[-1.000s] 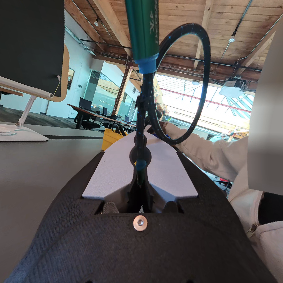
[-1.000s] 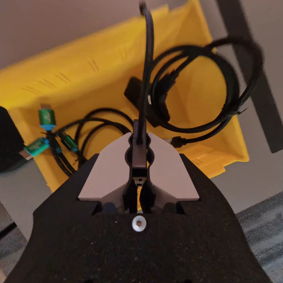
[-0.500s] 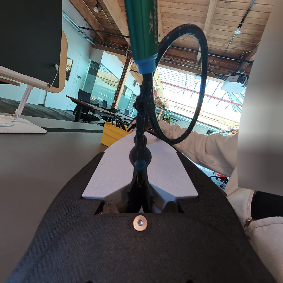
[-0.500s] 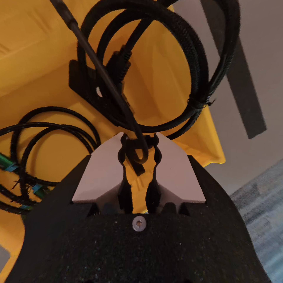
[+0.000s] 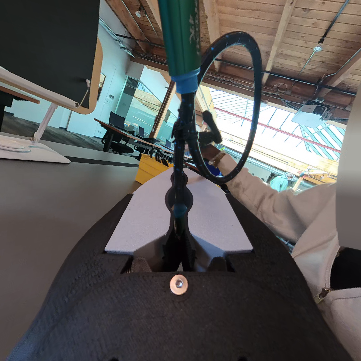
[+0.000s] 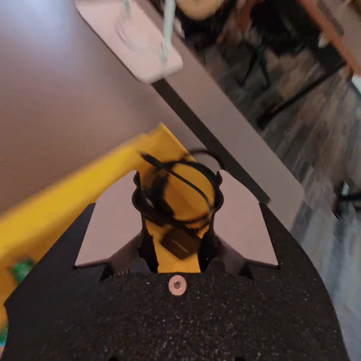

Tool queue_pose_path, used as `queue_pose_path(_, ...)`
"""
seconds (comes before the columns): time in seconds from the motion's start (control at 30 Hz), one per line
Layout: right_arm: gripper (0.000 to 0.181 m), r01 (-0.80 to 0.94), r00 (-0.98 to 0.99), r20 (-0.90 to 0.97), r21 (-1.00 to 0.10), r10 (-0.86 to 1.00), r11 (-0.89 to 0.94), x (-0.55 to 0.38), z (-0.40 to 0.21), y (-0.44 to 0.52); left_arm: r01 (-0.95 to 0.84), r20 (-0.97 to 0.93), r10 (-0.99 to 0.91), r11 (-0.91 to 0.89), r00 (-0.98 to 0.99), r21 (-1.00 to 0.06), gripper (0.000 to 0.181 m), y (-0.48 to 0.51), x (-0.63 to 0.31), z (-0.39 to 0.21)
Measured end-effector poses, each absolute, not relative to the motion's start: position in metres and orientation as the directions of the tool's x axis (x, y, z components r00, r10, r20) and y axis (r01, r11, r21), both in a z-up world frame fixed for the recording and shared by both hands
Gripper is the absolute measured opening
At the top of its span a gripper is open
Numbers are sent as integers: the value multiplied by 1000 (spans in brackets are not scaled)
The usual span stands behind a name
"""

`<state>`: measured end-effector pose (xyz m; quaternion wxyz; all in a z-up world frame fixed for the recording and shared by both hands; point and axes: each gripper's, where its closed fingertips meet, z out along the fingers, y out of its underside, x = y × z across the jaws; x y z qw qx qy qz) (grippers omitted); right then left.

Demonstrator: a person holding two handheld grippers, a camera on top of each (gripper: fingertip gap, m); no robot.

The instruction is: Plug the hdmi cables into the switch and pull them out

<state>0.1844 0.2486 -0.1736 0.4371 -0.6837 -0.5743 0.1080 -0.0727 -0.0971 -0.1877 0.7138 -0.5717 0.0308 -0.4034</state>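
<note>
My left gripper point(image 5: 178, 175) is shut on a black braided HDMI cable point(image 5: 178, 156) flecked with blue, pinching it just above its blue collar point(image 5: 178, 212). The cable loops up and round, and its other green plug point(image 5: 181, 39) hangs close in front of the camera. My right gripper point(image 6: 176, 173) is open and empty above the yellow bin point(image 6: 88, 185). Between its fingers I see a black cable coil point(image 6: 207, 172) and its black plug point(image 6: 179, 246) lying in the bin. In the left wrist view the right gripper point(image 5: 211, 127) shows over the bin point(image 5: 150, 168). No switch is in view.
A white stand base point(image 5: 29, 150) sits on the grey table at the far left, under a dark board point(image 5: 45, 48); it also shows in the right wrist view point(image 6: 136, 45). A black strip point(image 6: 205, 136) crosses the table. A person's sleeve point(image 5: 273, 205) reaches across. A green plug point(image 6: 21, 269) lies in the bin.
My right gripper was shut on the black plug; its jaws opened, the plug dropped into the yellow bin, and the gripper pulled up and back. My left gripper keeps its hold on the braided cable.
</note>
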Motion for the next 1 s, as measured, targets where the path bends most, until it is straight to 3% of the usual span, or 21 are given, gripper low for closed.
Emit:
queue_pose_path(0.07, 77, 543, 289, 265, -837, 920, 71, 143, -150, 184, 550, 426, -605, 25, 673, -835, 2, -97, -75, -188)
queue_pose_path(0.17, 79, 249, 52, 139, -961, 989, 122, 80, -123, 57, 560, 429, -607, 33, 669, -828, 2, -98, -76, -186)
queue_pose_path(0.27, 89, 0, -153, 63, -998, 986, 63, 34, -127, -45, 551, 420, -606, 37, 676, -834, 2, -99, -75, -186)
queue_pose_path(0.37, 96, -54, -259, -60, -996, 964, -76, -11, -156, -106, 526, 403, -600, 34, 691, -850, 2, -99, -72, -188)
queue_pose_path(0.4, 89, -61, -226, -63, -995, 972, -79, -24, -163, -111, 511, 394, -595, 33, 700, -859, 2, -99, -71, -190)
queue_pose_path(0.47, 47, -150, -156, -49, -986, 987, -72, -37, -159, -110, 479, 373, -587, 29, 719, -877, 2, -98, -68, -193)
queue_pose_path(0.5, 15, -210, -157, -29, -976, 987, -62, -35, -150, -111, 467, 363, -587, 29, 723, -884, 3, -98, -66, -193)
queue_pose_path(0.53, 8, -240, -153, -19, -969, 988, -56, -32, -143, -110, 460, 357, -590, 28, 724, -887, 3, -99, -65, -194)
queue_pose_path(0.63, 6, -215, -60, 60, -975, 996, 46, -15, -132, -88, 450, 342, -592, 38, 729, -892, 20, -99, -62, -194)
queue_pose_path(0.77, 5, -258, 153, 185, -941, 971, 220, 44, -93, -54, 425, 299, -533, 128, 792, -896, 64, -95, -68, -189)
queue_pose_path(0.87, 5, -71, 394, 347, -912, 851, 404, 102, -79, -13, 392, 261, -489, 186, 832, -901, 82, -94, -74, -186)
queue_pose_path(1.0, 6, 242, 575, 478, -875, 664, 420, 182, -73, 41, 373, 239, -478, 207, 845, -904, 86, -95, -73, -184)
